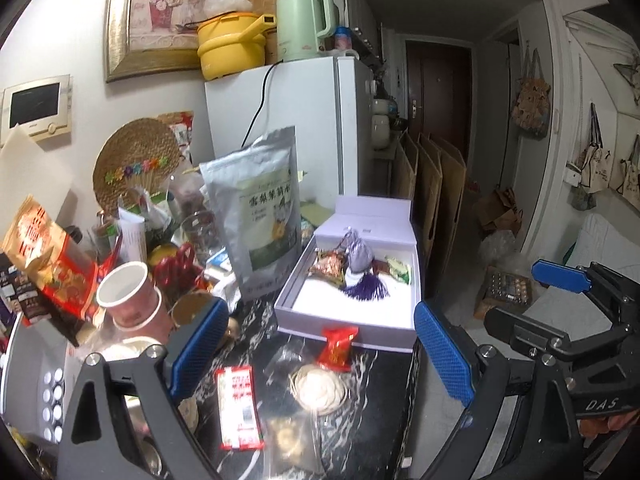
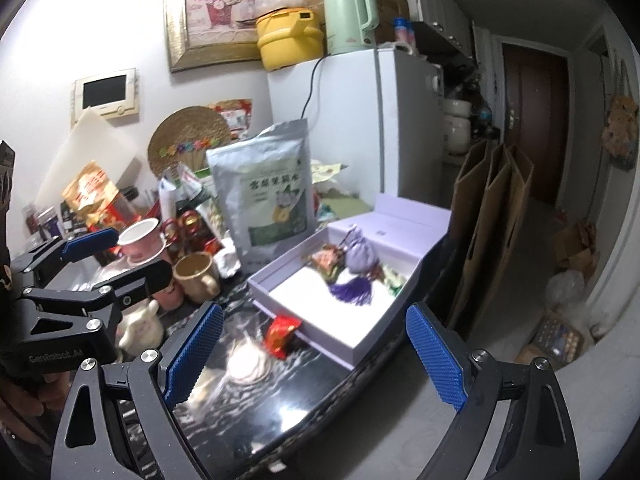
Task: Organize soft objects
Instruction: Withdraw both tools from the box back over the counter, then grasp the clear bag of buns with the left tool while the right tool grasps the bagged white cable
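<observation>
A lavender box (image 1: 298, 282) lies open on the black marble table. It holds a purple tasselled sachet (image 1: 358, 258), a colourful sachet (image 1: 328, 266) and a green wrapped piece (image 1: 400, 272). In front of the box lie a red packet (image 1: 338, 346), a white coiled bundle in clear wrap (image 1: 318, 390) and a red-and-white packet (image 1: 239, 406). My left gripper (image 1: 320, 356) hovers open above these with nothing between its pads. My right gripper (image 2: 316, 360) is open and empty too, over the red packet (image 2: 282, 334) and the white bundle (image 2: 248, 362), beside the box (image 2: 320, 344). Each gripper shows at the edge of the other's view.
A silver pouch (image 1: 260, 216) stands behind the box, against a white fridge (image 1: 300, 120). Stacked paper cups (image 1: 128, 296), a gold mug (image 2: 198, 278) and snack bags crowd the left. The table edge (image 2: 384, 360) drops off at the right, with brown paper bags (image 2: 492, 216) on the floor.
</observation>
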Demonstrator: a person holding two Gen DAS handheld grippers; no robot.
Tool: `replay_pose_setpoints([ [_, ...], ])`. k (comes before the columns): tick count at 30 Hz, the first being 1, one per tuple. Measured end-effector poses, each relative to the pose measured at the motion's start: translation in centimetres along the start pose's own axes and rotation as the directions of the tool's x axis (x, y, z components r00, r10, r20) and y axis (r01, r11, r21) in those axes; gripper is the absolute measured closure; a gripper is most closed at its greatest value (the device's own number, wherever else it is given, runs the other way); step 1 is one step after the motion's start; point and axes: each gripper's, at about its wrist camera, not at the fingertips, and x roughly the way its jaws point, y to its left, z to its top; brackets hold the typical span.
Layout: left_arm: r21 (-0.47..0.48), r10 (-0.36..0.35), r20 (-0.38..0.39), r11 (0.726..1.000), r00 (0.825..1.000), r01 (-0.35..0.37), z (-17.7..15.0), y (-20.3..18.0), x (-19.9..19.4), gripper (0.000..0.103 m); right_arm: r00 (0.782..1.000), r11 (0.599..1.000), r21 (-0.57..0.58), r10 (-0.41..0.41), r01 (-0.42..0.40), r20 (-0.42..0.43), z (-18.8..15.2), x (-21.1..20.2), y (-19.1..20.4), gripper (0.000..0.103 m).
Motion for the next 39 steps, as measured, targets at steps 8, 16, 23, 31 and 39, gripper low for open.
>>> replay_pose_setpoints([
  [8,-0.073,-0.006,-0.086,0.997,0.996,0.000,-3.1,1.0,1.1,0.008,0.996,0.997,0.010,0.075,-0.074,-0.055,-2.9,1.0,1.0,0.009],
  [16,-0.114,0.001,-0.153,0.993,0.988,-0.019,-6.3,1.9,2.0,0.008,0.988,0.993,0.011,0.115,-0.115,-0.099,-5.5,2.9,1.9,0.009],
  [23,-0.153,-0.026,-0.206,0.988,0.978,-0.006,-8.5,3.2,3.4,0.008,0.971,0.984,0.026,0.180,-0.178,-0.155,-7.2,5.0,2.6,0.009],
  [31,-0.191,-0.036,-0.273,0.982,0.961,-0.017,-11.2,4.4,6.0,0.008,0.956,0.979,0.030,0.201,-0.200,-0.212,-8.9,7.3,2.6,0.009],
  [39,-0.241,-0.062,-0.378,0.970,0.924,-0.034,-14.2,5.4,9.3,0.008,0.931,0.977,0.061,0.211,-0.202,-0.298,-10.8,10.3,2.1,0.009],
])
